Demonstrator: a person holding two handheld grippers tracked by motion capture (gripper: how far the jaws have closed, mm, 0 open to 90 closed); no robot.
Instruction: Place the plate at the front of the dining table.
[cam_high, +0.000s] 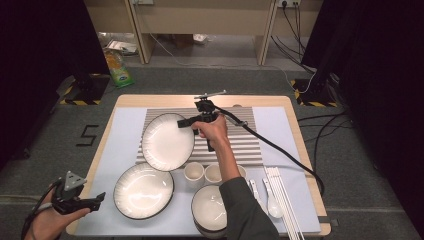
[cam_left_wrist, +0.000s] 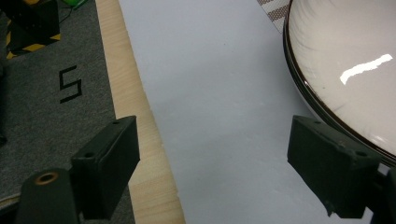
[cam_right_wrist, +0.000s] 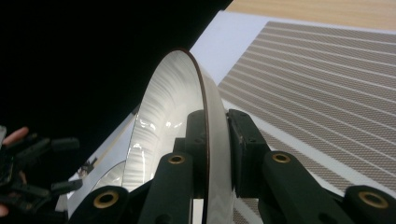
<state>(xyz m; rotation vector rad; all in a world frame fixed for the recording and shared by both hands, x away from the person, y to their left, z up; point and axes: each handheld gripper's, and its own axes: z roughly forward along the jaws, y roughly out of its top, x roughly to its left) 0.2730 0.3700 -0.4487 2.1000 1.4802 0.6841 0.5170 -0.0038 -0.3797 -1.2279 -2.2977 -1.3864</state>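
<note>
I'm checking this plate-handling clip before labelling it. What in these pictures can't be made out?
- Right claw clamps the lifted plate; in the high view the hand covers the grip.
- Bowl: the sleeve hides its right side in the high view.
- Cup: partly behind the forearm there.
- Lower plate: cut off by the left gripper view's right edge.
- Spoon and white sticks: too small to count.
</note>
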